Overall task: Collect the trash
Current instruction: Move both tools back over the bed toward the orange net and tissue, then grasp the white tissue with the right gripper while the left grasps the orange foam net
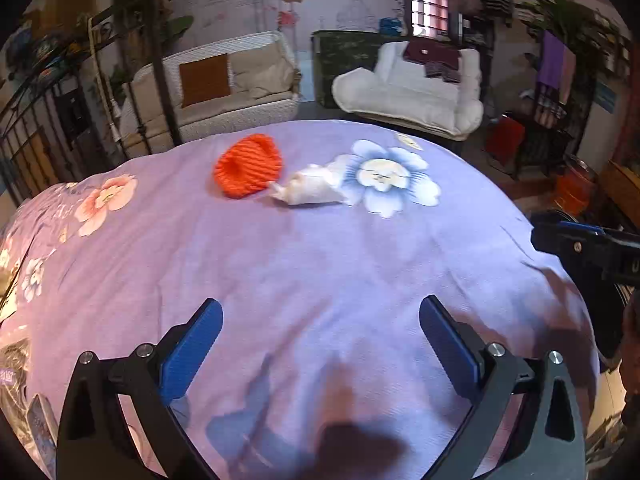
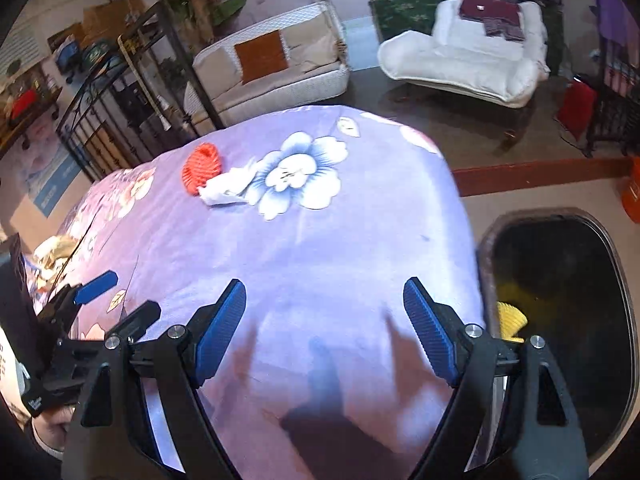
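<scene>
The left gripper hangs above the near part of the lilac floral bedspread, tilted down and forward, its two blue-padded fingers spread wide with nothing between them. From its camera the trash lies well ahead of the fingertips, toward twelve o'clock: an orange foam net at about eleven o'clock, and touching its right side a crumpled white wrapper, just left of the large blue printed flower.

The right gripper is held beside the left one, over the bedspread's near right part, also pitched down, fingers released wide and empty. In its view the orange net and white wrapper sit far off at about eleven o'clock, well apart from the fingertips. At four o'clock, past the bed's edge, a dark bin stands on the floor with a yellow foam net inside near its left wall.
</scene>
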